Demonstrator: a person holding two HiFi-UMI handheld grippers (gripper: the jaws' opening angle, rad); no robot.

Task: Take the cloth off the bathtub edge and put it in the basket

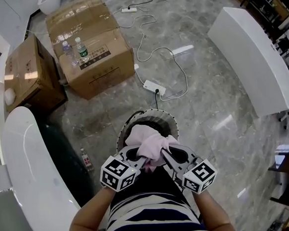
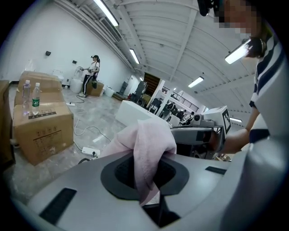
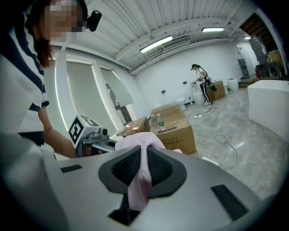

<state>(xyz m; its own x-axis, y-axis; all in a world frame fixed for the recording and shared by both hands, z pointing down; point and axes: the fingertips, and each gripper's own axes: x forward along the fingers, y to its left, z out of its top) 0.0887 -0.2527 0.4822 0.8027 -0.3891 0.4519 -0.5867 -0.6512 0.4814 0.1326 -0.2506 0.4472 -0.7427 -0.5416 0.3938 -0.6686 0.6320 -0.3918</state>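
Striped shirt [image 1: 147, 217] and both forearms are filling the bottom of the head view, nearest the lens; just past them the pink cloth [image 1: 149, 143] is hanging bunched between the 2 grippers, off the tub [image 1: 23, 162] and directly over the mouth of the basket [image 1: 171, 123], though whether its lowest fold is already touching inside cannot be told.

Left gripper [image 1: 140, 160] is pinching one side of the cloth with its jaws almost together, a fold running down between the pads; right gripper [image 1: 165, 154] is doing the same on the other side, its jaws nearly closed on a thin pleat; the 2 are sitting close beside each other, noses angled down toward the basket.

Basket is standing on the grey floor right in front of the person, with the tub curving along the left; further out 2 boxes [image 1: 91, 42] are carrying 2 bottles [image 1: 82, 48], a power strip [image 1: 154, 87] is trailing a white cable, and a white counter [image 1: 254, 54] is lying well apart on the right.

Judging by this, the drop is the step in hand; doing it well probably means keeping the bundle centred over the opening, sinking it until most of the cloth is sitting below the rim, then opening both pairs of jaws together so neither side is dragging a corner out over the edge; lifting straight up afterwards should be avoiding a snag on the pads.
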